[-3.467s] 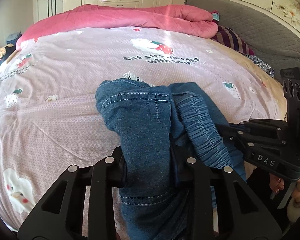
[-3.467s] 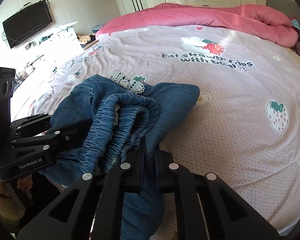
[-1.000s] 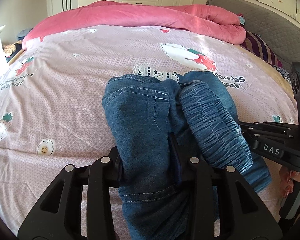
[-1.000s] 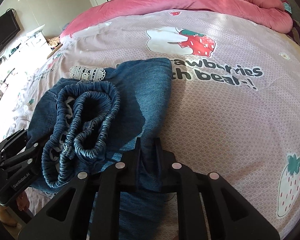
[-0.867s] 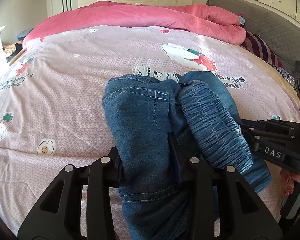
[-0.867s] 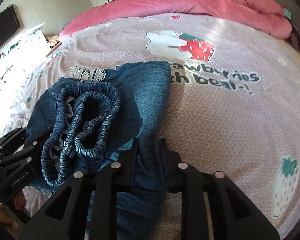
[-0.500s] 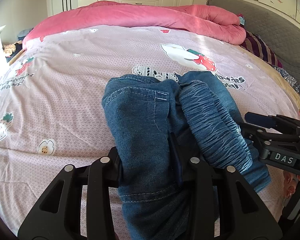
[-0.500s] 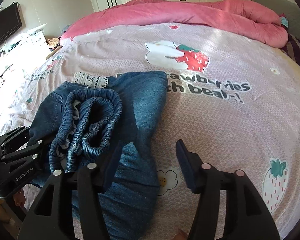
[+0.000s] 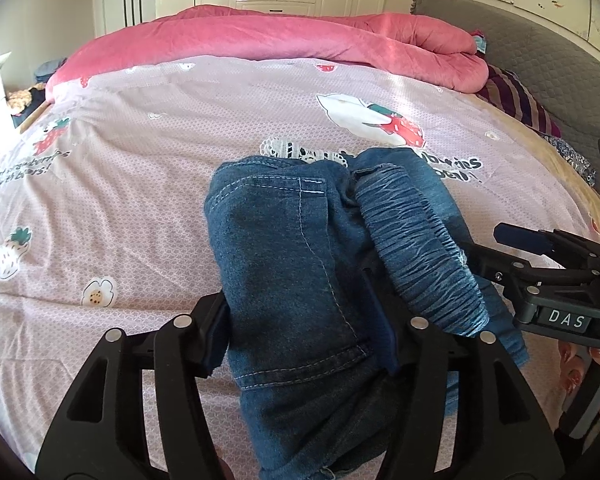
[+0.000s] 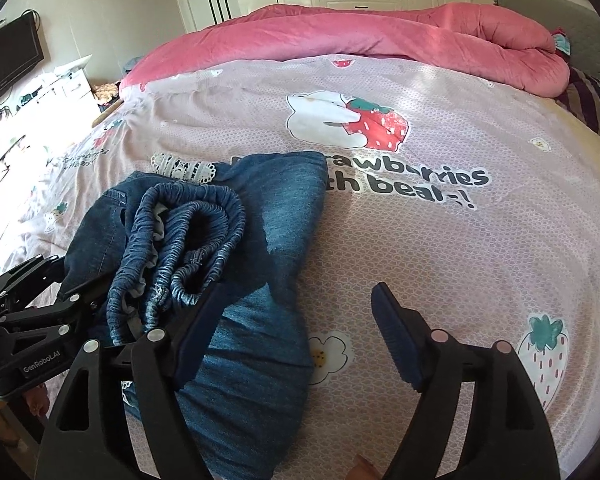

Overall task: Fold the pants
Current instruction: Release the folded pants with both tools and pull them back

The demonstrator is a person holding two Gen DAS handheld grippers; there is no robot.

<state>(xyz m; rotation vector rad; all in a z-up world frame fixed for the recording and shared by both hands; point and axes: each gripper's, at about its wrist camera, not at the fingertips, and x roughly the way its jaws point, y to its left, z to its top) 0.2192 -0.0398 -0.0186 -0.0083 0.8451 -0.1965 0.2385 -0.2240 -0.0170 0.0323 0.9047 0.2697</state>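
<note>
Right gripper [image 10: 298,332] spread wide, left gripper [image 9: 300,334] loosening, folded jeans [image 9: 300,280] lengthwise away.

A pink quilt [image 9: 284,40] lies bunched along the strawberry-print bedsheet's [image 9: 140,184] far edge.

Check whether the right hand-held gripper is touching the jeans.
Cannot tell: in the right wrist view, right hand-held gripper is open, one finger overlapping the jeans.

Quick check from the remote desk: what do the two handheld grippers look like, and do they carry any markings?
Both are matte black, angular open-frame linkages with silver rivets at the pivots and flat, dark, ribbed pads. The left gripper carries small white "GenRobot.AI" lettering on its side, seen from the right wrist view. The right gripper has a plate reading "DAS", seen from the left wrist view. No cables or sleeves show.
</note>
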